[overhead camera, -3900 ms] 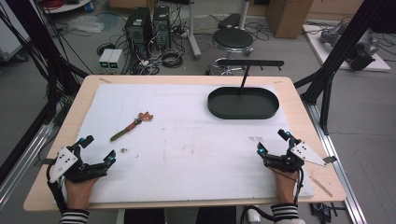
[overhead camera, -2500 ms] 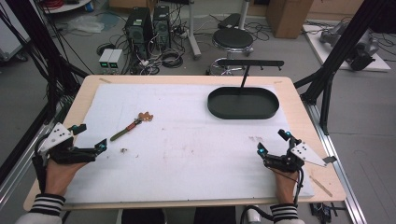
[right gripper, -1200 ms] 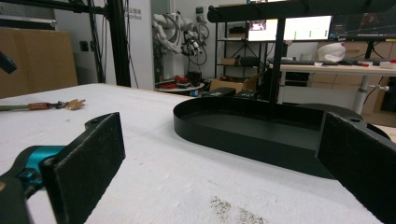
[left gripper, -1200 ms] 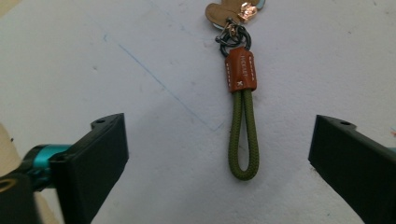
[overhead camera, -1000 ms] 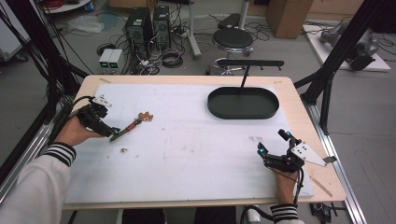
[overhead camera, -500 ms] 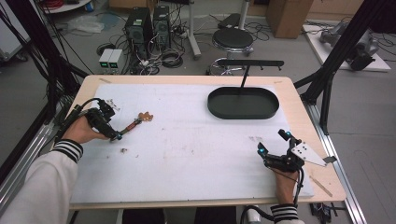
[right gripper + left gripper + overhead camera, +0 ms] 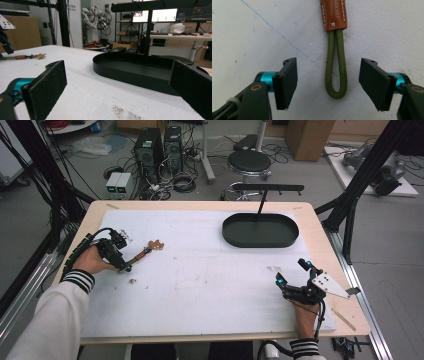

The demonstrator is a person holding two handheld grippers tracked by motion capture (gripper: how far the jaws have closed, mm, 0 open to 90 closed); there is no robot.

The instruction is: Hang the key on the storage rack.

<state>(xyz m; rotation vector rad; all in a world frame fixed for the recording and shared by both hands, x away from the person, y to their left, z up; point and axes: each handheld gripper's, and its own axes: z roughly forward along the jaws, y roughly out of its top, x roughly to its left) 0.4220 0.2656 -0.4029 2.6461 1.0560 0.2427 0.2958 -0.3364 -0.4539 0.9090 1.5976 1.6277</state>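
Left gripper (image 7: 328, 85) has its jaws spread either side of the olive cord loop (image 7: 336, 71); right gripper (image 7: 292, 273), jaws spread too, sits well away from that loop

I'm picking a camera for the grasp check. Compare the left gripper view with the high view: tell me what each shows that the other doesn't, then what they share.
Left gripper view alone: the stitching and embossed lettering on the brown leather tab, a thin blue line drawn on the table cover, and the olive cord loop lying untouched between the open jaws.

High view alone: the black oval tray, the hanging rack behind it, the right tongs resting open, and the floor clutter.

Both: the left tongs, the strap, and the white table cover.
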